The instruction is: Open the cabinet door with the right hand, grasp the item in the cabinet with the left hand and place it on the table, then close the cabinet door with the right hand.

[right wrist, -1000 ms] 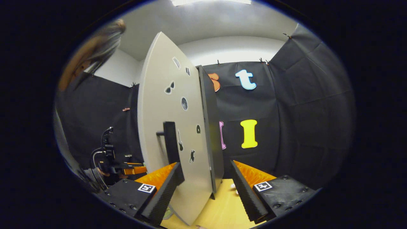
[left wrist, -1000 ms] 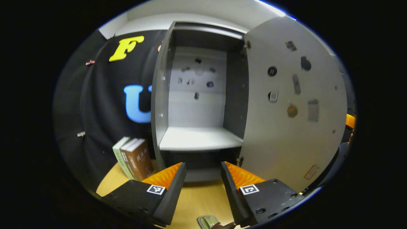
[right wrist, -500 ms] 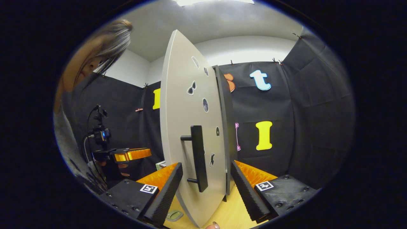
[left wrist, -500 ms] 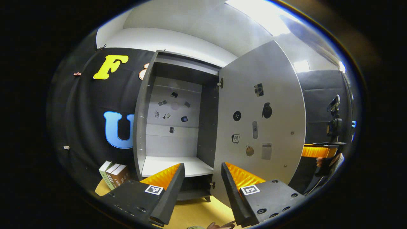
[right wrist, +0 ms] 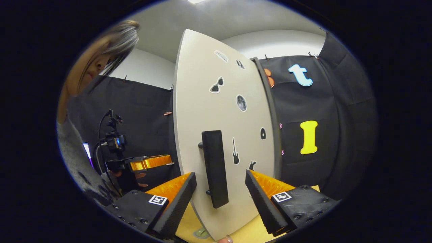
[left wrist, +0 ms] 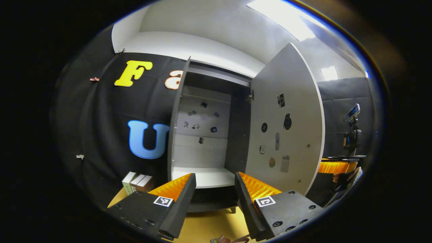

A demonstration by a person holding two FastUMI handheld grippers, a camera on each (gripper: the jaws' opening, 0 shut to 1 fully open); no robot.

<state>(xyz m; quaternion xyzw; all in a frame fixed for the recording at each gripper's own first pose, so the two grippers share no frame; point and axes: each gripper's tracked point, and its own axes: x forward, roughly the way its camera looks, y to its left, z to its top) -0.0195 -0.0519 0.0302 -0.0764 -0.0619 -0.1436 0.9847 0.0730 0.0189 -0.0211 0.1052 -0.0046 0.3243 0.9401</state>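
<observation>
The grey cabinet (left wrist: 202, 141) stands open, its white shelf (left wrist: 209, 175) bare. Its door (left wrist: 287, 128) hangs swung out to the right. My left gripper (left wrist: 213, 189) is open and holds nothing, some way back from the cabinet front. In the right gripper view the door's outer face (right wrist: 222, 111) carries a black bar handle (right wrist: 214, 168). My right gripper (right wrist: 221, 189) is open, with the handle's lower end between its widely spread fingers and untouched. A small green item (right wrist: 201, 233) lies on the wooden table (right wrist: 249, 233) by the door's bottom edge.
Three books (left wrist: 136, 181) lean on the table left of the cabinet. The right gripper (left wrist: 337, 167) shows beyond the door's edge. The left gripper (right wrist: 148, 162) and a hand holding it show left of the door. A person (right wrist: 77, 158) stands at the far left.
The left gripper has drawn back from the cabinet and tilted up. The right gripper has come round from the door's edge to face its front, with the handle now between its fingers.
</observation>
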